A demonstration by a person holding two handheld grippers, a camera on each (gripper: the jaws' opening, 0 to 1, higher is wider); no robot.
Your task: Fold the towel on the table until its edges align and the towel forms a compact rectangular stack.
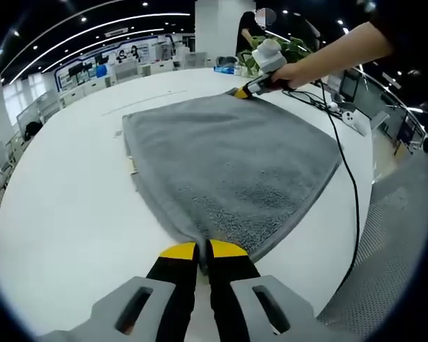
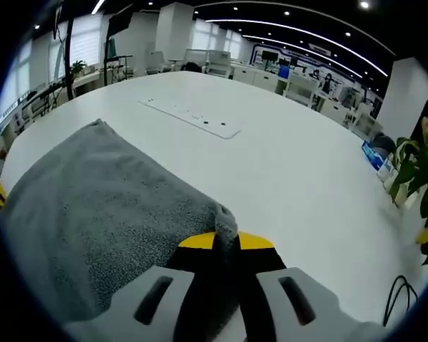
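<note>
On the white round table (image 1: 71, 206) the grey towel (image 1: 235, 171) lies spread in a broad, roughly square sheet, and it looks to be already doubled, since a second edge peeps out along its left side in the left gripper view. At the near corner of that view the left gripper (image 1: 203, 251) has its yellow-tipped jaws pressed together on the towel's corner. At the far corner the right gripper (image 1: 248, 90), held in a person's hand (image 1: 292, 71), meets the cloth; in the right gripper view its jaws (image 2: 226, 242) are pinched on a bunched corner of towel (image 2: 93, 221), which drapes away to the left over the table (image 2: 285, 164).

Judging by the layout, the task is partway along: both corners of one edge are gripped, but the towel is still wide and flat, not a compact stack. At least one more fold seems needed, carrying the held edge across to the opposite one and squaring the edges. A black cable (image 1: 346, 178) trails off the right side of the table, near the towel's right edge.
</note>
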